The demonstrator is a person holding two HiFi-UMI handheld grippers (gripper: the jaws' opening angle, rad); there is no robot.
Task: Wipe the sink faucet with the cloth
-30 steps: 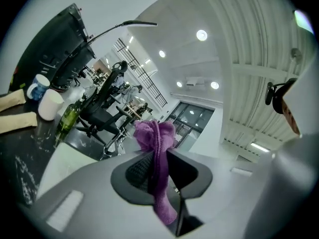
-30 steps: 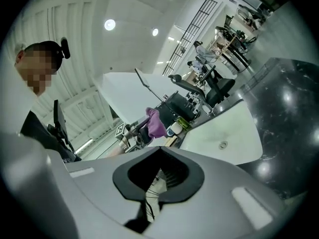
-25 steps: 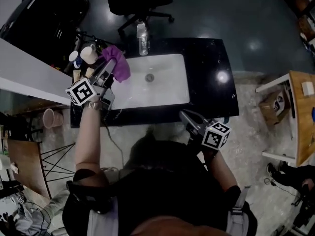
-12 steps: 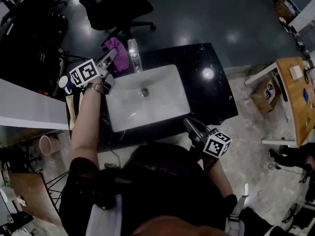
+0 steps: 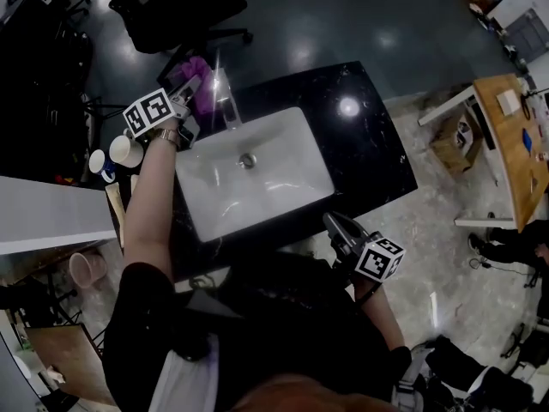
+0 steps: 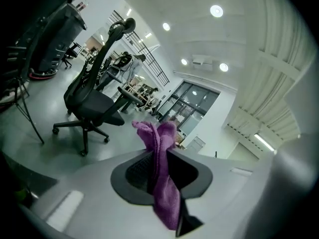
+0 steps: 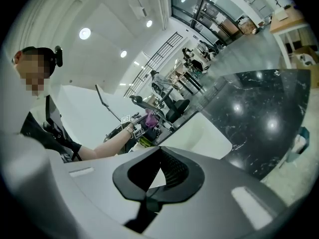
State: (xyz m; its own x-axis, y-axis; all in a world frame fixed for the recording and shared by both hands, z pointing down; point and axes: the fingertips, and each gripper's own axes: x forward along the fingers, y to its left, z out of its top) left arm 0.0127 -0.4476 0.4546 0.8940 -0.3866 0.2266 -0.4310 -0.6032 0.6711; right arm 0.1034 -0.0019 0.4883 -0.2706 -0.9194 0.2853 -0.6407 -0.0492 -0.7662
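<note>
"Purple cloth (image 6: 162, 168) – where is it seen?"

"It is clamped between the jaws of the left gripper (image 5: 189, 91). In the left gripper view the pads are pressed shut on it, with one bunched end standing up past the tips and the other end hanging down toward the camera."

"And where is it held relative to the sink?"

"In the head view the cloth (image 5: 202, 82) is held at the back left corner of the black counter (image 5: 369, 153), behind the white sink (image 5: 257, 191). A clear upright thing (image 5: 226, 101), blurred, is seen just beside it at the basin's back rim. Whether that is a faucet or a bottle cannot be told, nor whether the cloth touches it."

"What is noted of the other gripper?"

"The right gripper (image 5: 333, 223) is held off the counter's near edge, close to the person's body and well apart from the cloth. Its jaws are drawn together – nothing is seen between them in the right gripper view (image 7: 158, 176)."

"What else is seen further out?"

"Two cups (image 5: 114, 155) are set left of the basin. An office chair (image 6: 89, 103) is parked on the dark floor beyond the counter, and a wooden table (image 5: 515, 136) is seen far to the right."
</note>
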